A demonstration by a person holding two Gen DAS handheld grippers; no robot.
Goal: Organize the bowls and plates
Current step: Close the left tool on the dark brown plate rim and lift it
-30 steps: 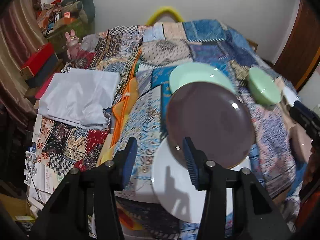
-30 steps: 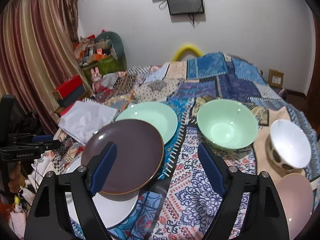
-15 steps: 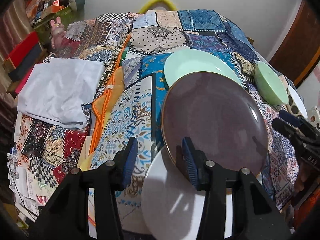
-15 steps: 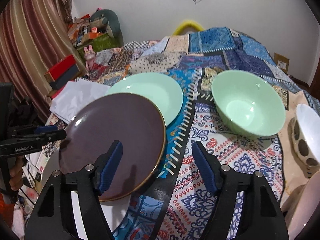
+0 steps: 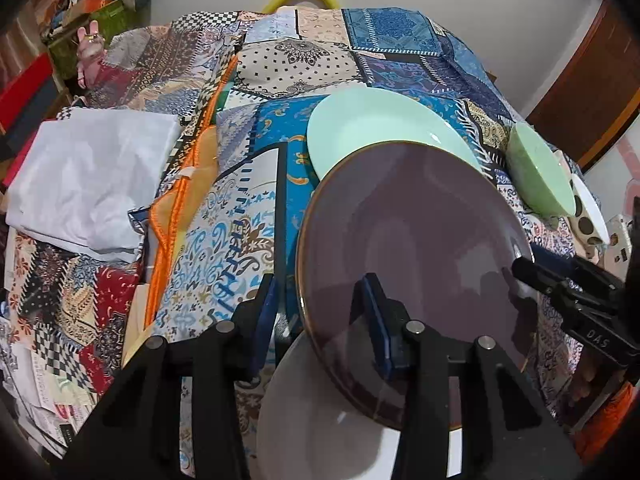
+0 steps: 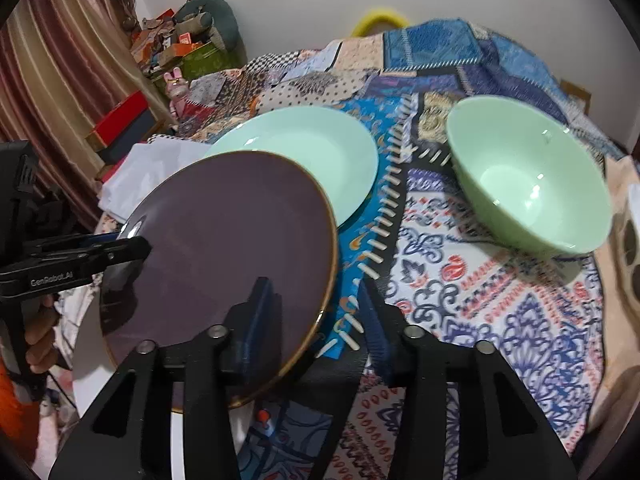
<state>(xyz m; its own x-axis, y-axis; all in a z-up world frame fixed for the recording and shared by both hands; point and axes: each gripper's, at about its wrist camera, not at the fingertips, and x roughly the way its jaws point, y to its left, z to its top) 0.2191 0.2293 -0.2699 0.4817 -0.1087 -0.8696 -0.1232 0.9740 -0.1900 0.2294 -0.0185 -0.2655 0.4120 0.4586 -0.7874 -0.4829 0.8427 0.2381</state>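
A dark purple plate (image 5: 416,248) with a gold rim lies on a white plate (image 5: 320,420), its far edge over a mint green plate (image 5: 376,124). My left gripper (image 5: 318,312) is open, its fingers straddling the purple plate's left rim. My right gripper (image 6: 316,320) is open, its fingers straddling the purple plate's (image 6: 224,248) right rim. The mint plate (image 6: 304,152) lies behind it. A mint green bowl (image 6: 528,196) stands to the right on the cloth. It also shows in the left wrist view (image 5: 540,176).
A patchwork cloth (image 6: 480,300) covers the table. A white spotted bowl (image 5: 588,212) stands beyond the mint bowl. Folded white fabric (image 5: 88,176) lies at the left. Boxes and clutter (image 6: 176,44) stand by the curtain at far left.
Both grippers have moved in and down toward the purple plate. Their jaws have narrowed and now straddle its rim on opposite sides. The plates have not moved.
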